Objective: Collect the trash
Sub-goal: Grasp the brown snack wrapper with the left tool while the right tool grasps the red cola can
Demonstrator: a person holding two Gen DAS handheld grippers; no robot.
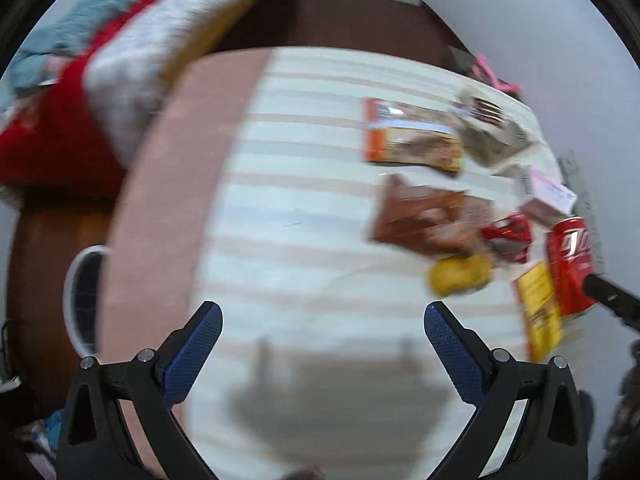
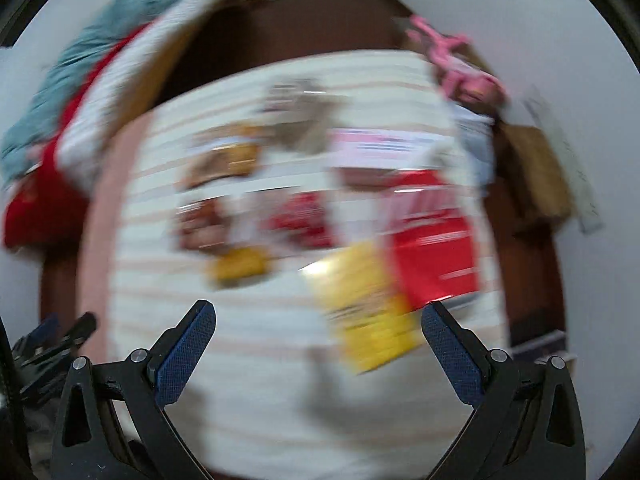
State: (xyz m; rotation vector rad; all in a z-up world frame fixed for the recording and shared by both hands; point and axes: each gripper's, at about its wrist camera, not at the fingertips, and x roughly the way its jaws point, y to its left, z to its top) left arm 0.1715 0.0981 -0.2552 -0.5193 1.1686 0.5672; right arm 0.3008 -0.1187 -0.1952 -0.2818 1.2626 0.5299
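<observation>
Trash lies on a striped cloth-covered table (image 1: 304, 184): an orange snack wrapper (image 1: 412, 136), a brown wrapper (image 1: 424, 216), a crumpled yellow piece (image 1: 460, 274), a small red wrapper (image 1: 510, 236), a red soda can (image 1: 570, 264), a yellow packet (image 1: 540, 308) and a pink-white box (image 1: 548, 196). My left gripper (image 1: 322, 320) is open and empty over the table's near part. My right gripper (image 2: 318, 318) is open and empty; the yellow packet (image 2: 364, 308) and red can (image 2: 432, 236) lie just ahead of its right finger. The right wrist view is blurred.
A pile of red, grey and teal bedding (image 1: 100, 80) lies left of the table. A white fan-like object (image 1: 82, 300) stands at the table's left edge. A pink object (image 2: 456, 64) and a brown bag (image 2: 536, 176) sit at the far right by the wall.
</observation>
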